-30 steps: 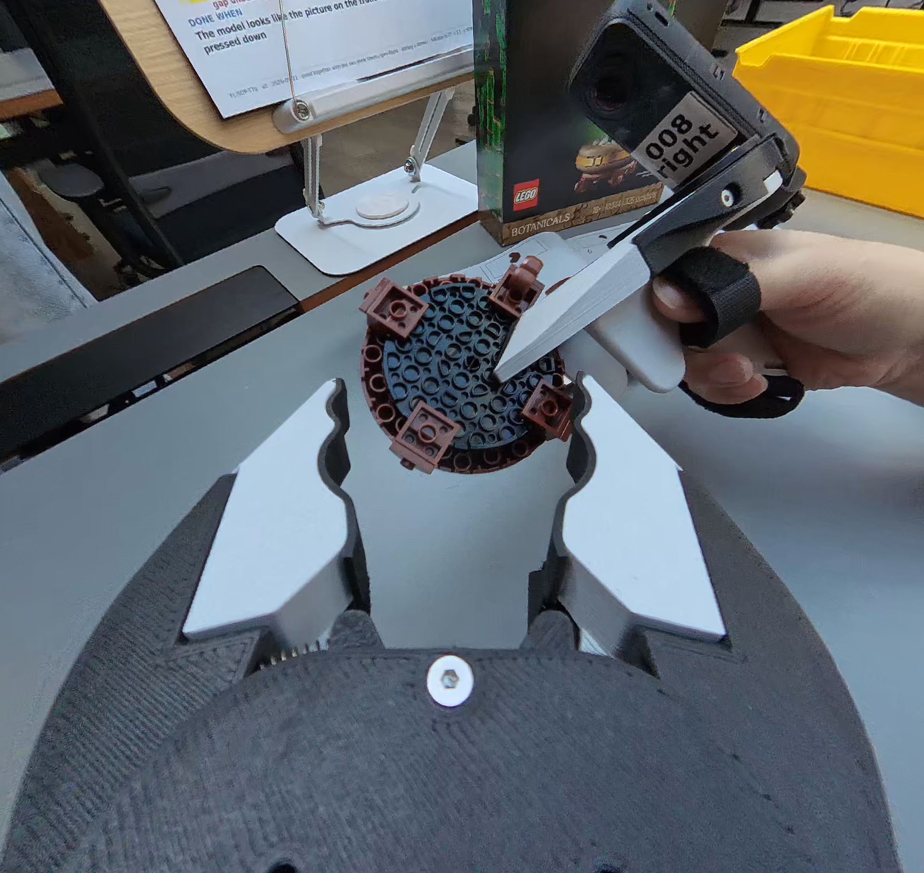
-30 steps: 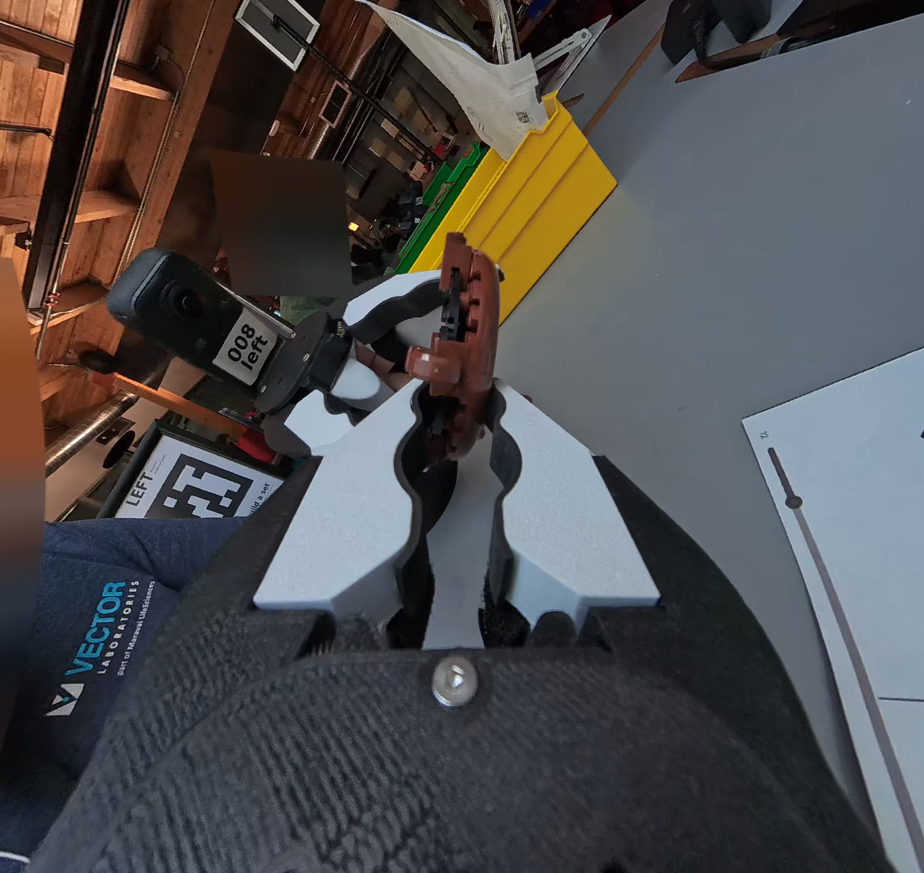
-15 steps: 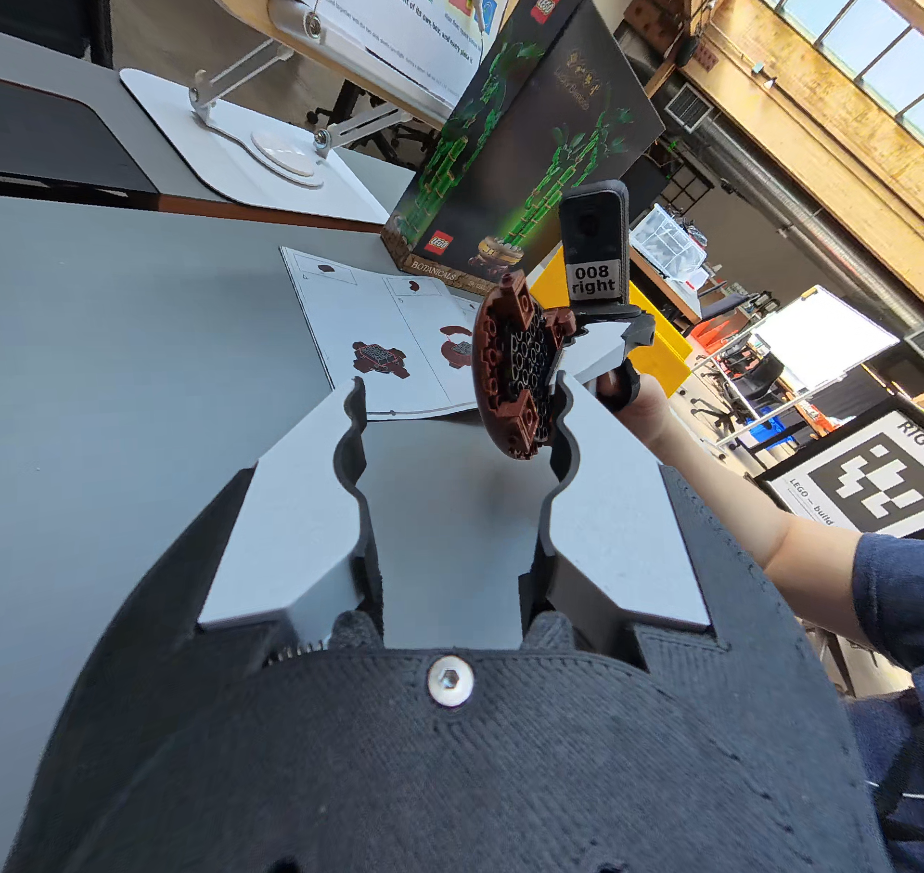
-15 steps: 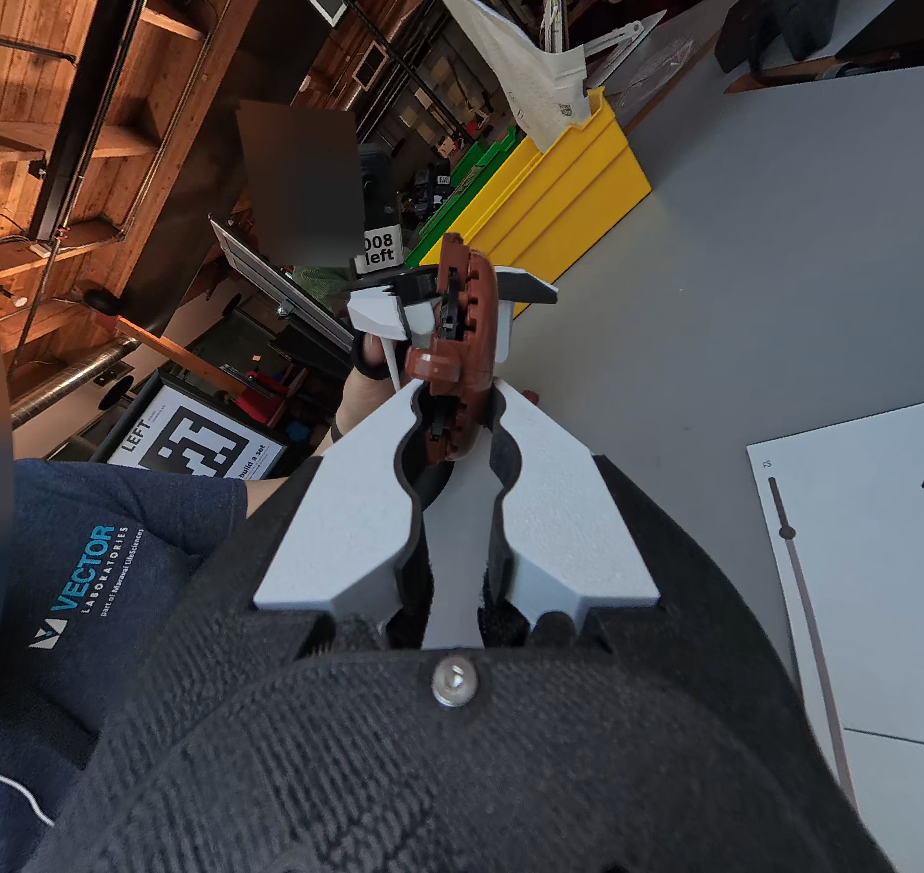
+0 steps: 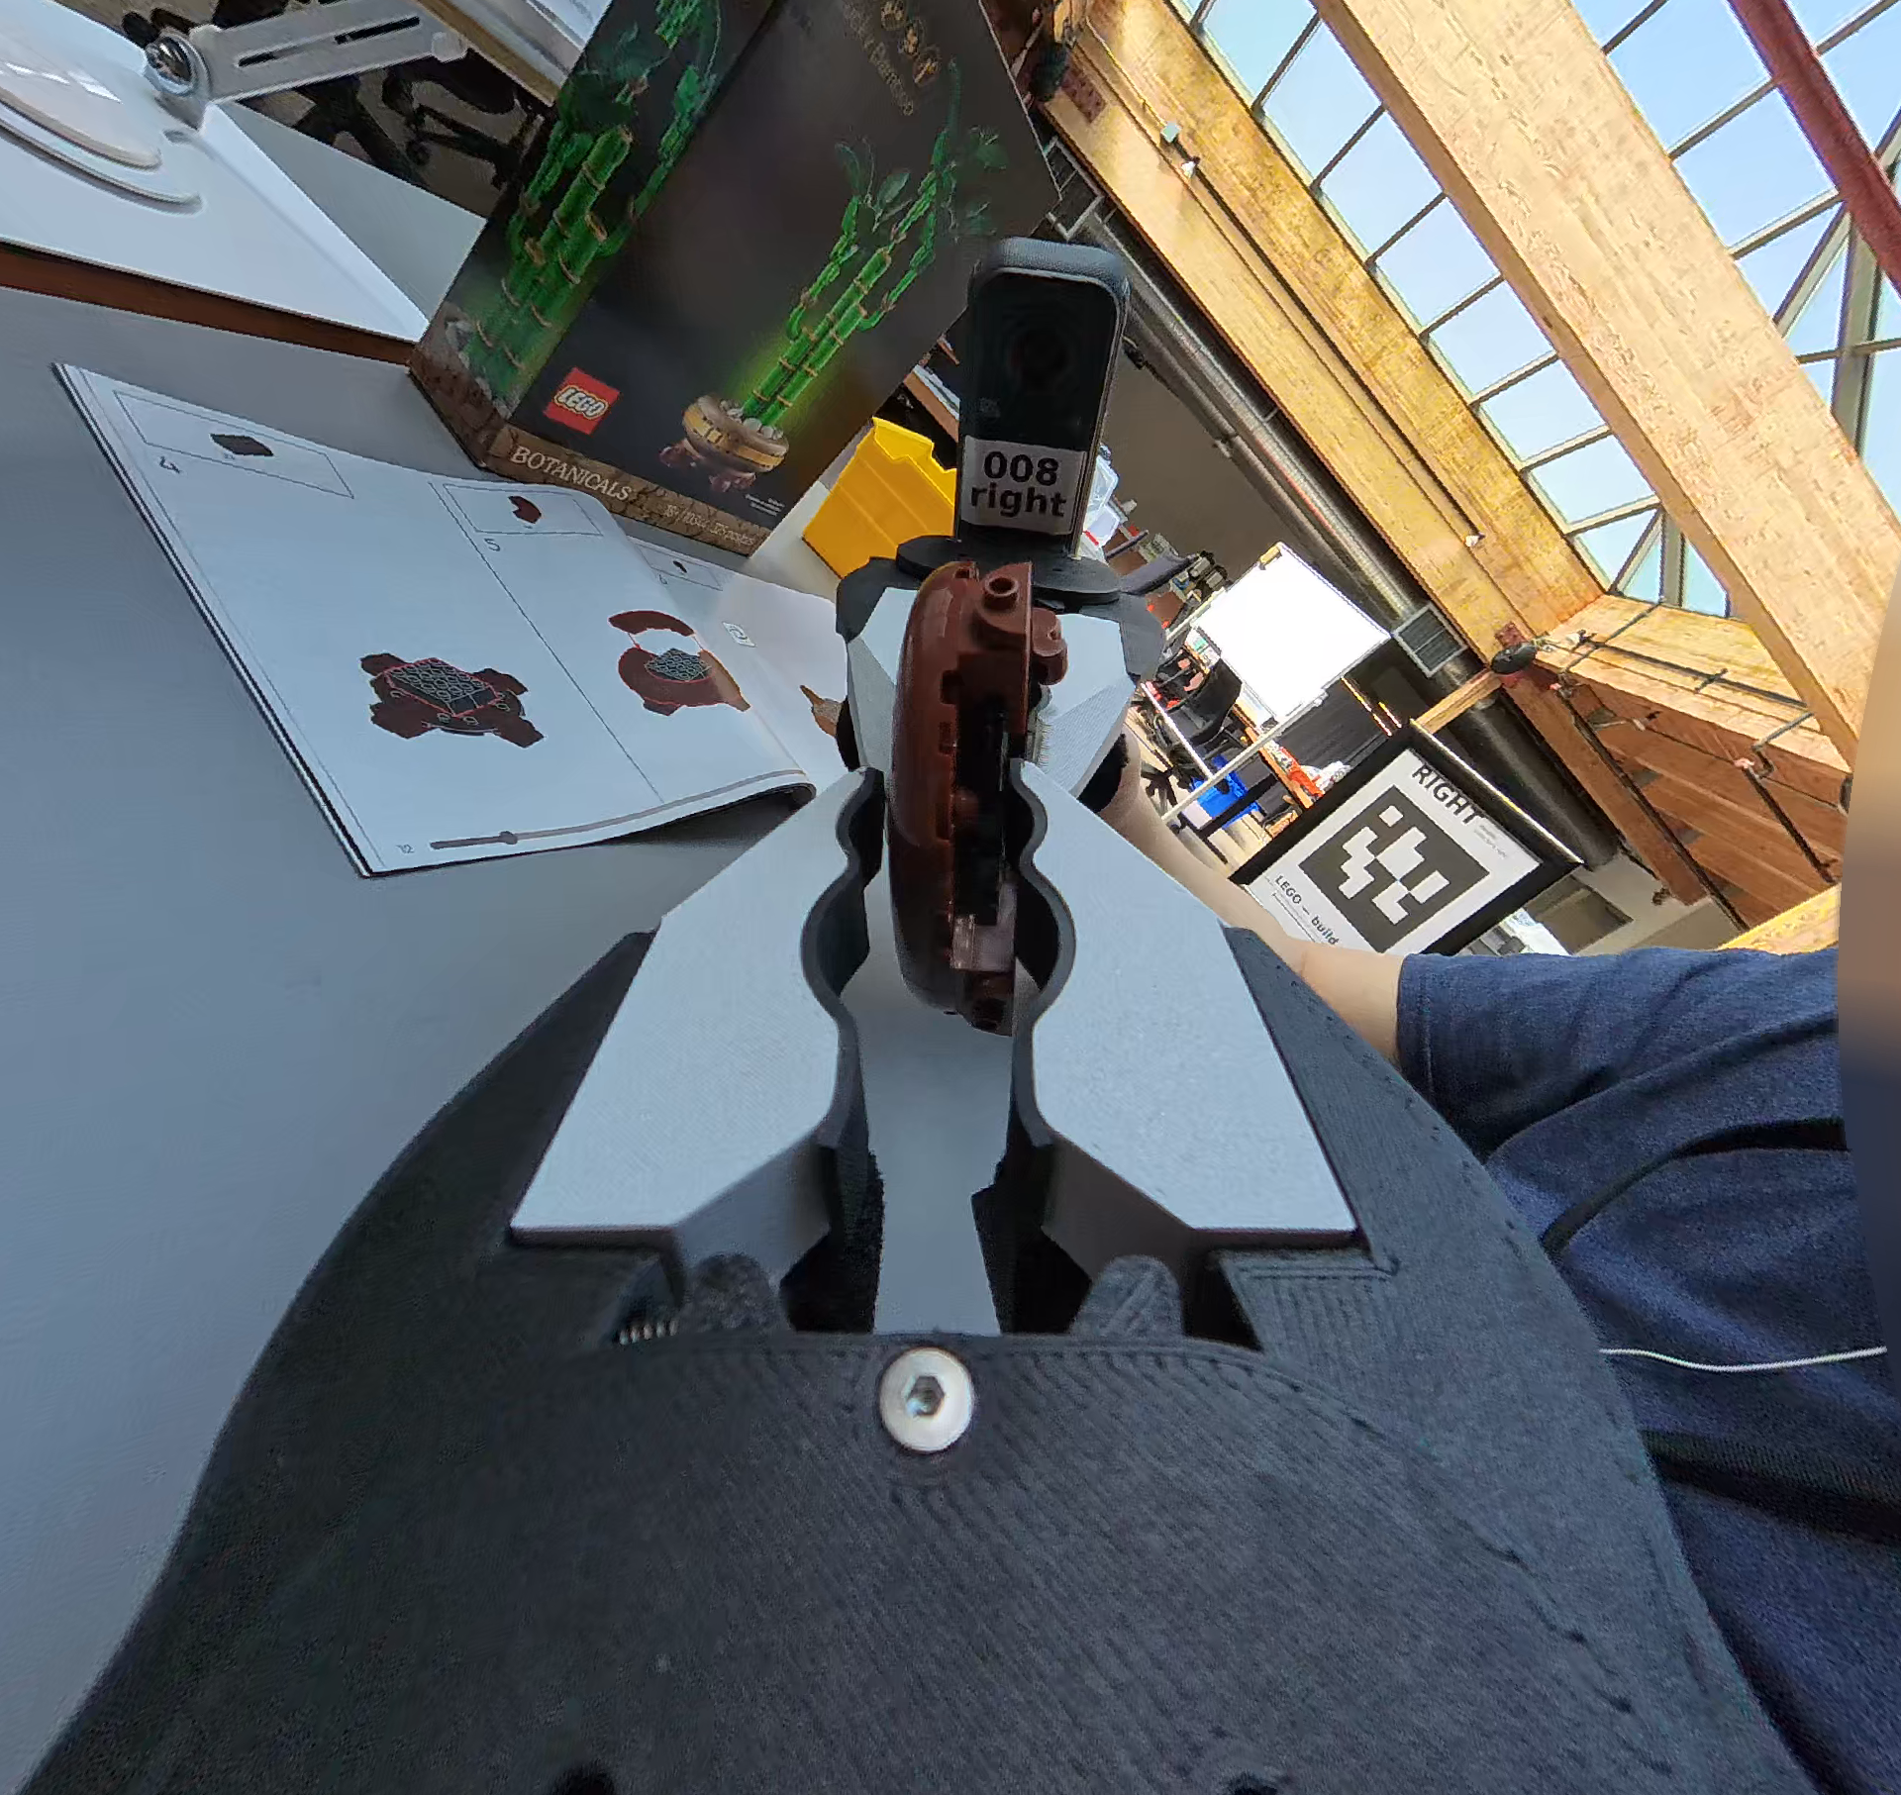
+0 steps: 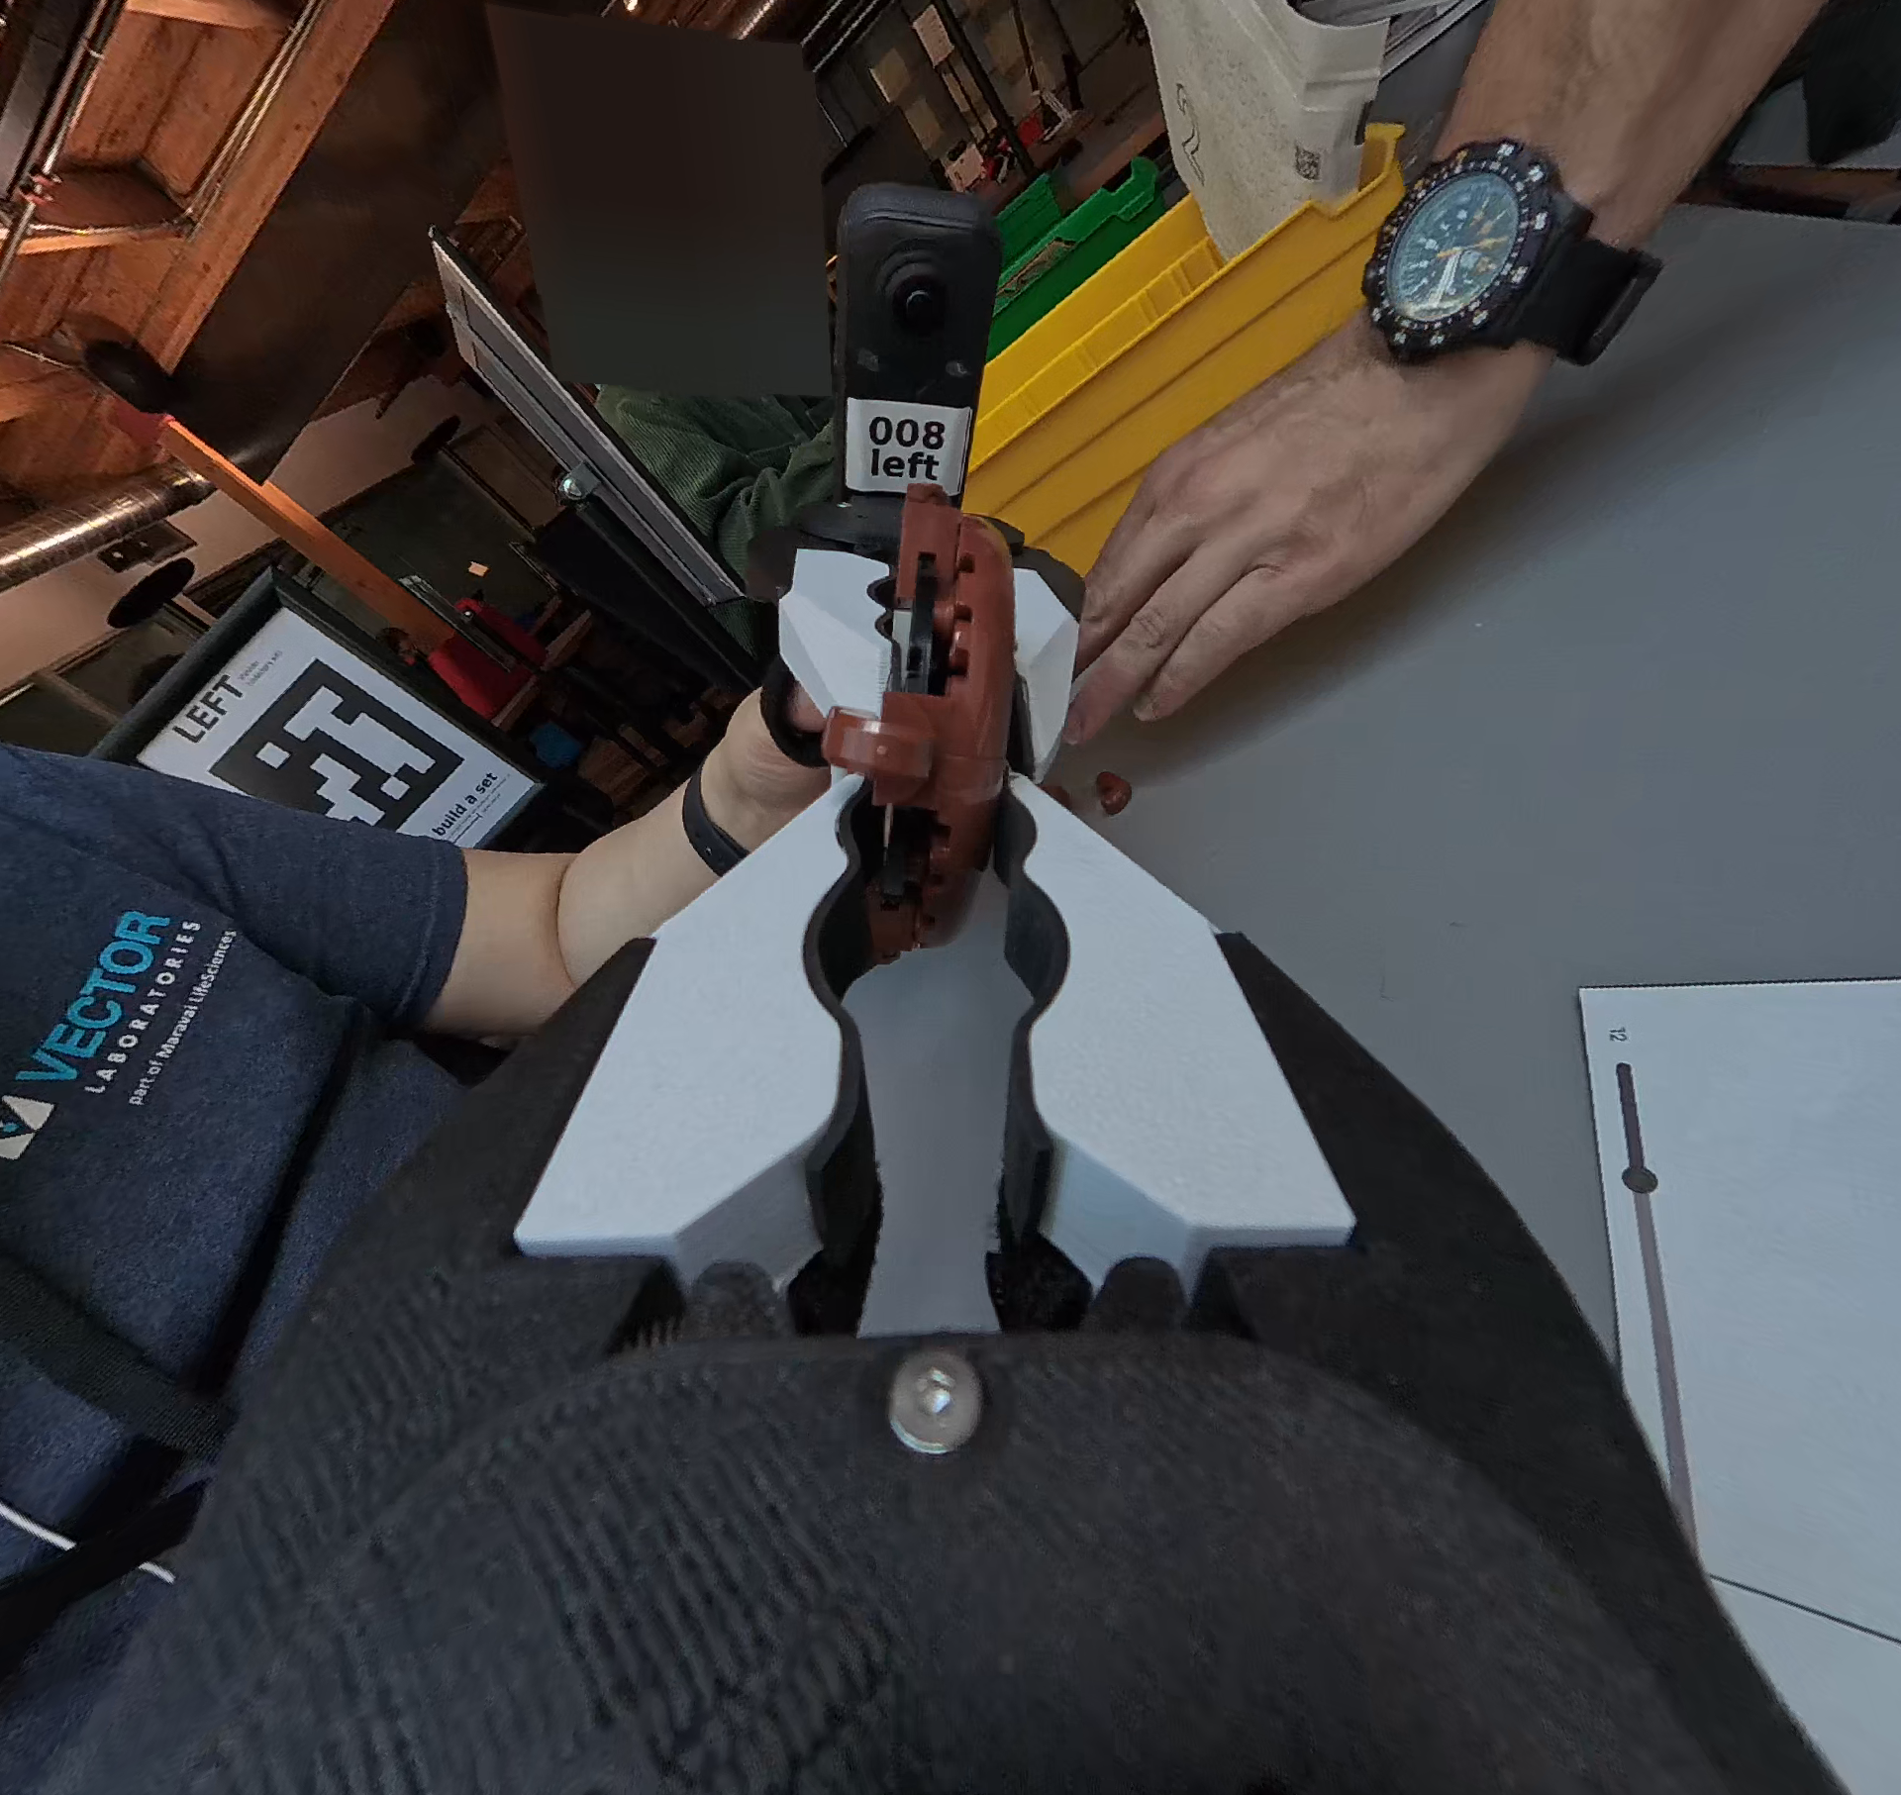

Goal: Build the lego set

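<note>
A round reddish-brown LEGO base with a black stud plate [image 5: 952,799] is held edge-on in the air between both grippers. My left gripper [image 5: 946,789] is shut on its near edge. My right gripper [image 6: 931,799] is shut on the opposite edge of the same base [image 6: 952,676]. The grippers face each other, with each showing behind the base in the other's view: the right gripper [image 5: 982,686] and the left gripper [image 6: 926,635]. A small brown round piece sticks out of the base on the left side in the right wrist view.
An open instruction booklet [image 5: 411,635] lies on the grey table [image 5: 154,974], with the set's box [image 5: 720,234] standing behind it. A yellow bin [image 6: 1162,357] stands beyond. Another person's hand with a wristwatch [image 6: 1265,522] rests on the table by small loose brown pieces [image 6: 1111,794]. Left and right tips are no more than a few centimetres apart.
My left gripper has swung round to face the right one and closed its fingers on the base. The base now shows edge-on. Another person's hand has come down onto the table.
</note>
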A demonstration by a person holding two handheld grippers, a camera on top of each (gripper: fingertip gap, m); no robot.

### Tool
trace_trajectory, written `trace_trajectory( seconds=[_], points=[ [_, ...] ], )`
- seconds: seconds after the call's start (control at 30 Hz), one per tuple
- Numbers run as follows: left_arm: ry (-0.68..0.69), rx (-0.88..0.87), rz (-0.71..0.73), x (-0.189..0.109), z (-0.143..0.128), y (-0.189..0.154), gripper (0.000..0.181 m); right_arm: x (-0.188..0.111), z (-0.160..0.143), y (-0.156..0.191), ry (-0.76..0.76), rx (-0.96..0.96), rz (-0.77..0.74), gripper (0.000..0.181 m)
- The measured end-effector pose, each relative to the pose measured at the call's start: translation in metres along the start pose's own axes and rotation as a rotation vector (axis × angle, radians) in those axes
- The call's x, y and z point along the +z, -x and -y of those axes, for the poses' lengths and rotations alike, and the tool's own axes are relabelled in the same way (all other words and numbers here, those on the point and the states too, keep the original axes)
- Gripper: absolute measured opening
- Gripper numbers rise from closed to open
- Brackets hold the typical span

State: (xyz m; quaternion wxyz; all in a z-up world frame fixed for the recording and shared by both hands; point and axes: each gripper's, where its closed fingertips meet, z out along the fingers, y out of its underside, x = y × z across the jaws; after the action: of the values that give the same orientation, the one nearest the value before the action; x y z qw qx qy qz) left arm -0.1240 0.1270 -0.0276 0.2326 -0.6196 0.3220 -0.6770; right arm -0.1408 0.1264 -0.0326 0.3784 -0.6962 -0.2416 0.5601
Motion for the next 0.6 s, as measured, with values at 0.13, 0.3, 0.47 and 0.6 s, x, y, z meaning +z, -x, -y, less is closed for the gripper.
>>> trace_trajectory(
  seconds=[0.13, 0.3, 0.47, 0.6],
  points=[
    [-0.036, 0.038, 0.023, 0.001, 0.006, -0.005, 0.02, -0.002, 0.006, 0.005, -0.015, -0.078, -0.011, 0.022],
    [-0.065, 0.029, 0.015, 0.0, 0.01, -0.007, 0.021, -0.002, 0.008, 0.007, 0.004, -0.152, -0.066, 0.025],
    [-0.072, 0.052, 0.058, -0.001, 0.01, -0.001, 0.017, -0.006, 0.007, -0.005, 0.037, -0.093, -0.154, 0.032],
    [-0.074, 0.055, 0.066, -0.005, 0.012, -0.001, 0.016, -0.014, 0.007, -0.01, 0.07, -0.057, -0.192, 0.031]
  ],
)
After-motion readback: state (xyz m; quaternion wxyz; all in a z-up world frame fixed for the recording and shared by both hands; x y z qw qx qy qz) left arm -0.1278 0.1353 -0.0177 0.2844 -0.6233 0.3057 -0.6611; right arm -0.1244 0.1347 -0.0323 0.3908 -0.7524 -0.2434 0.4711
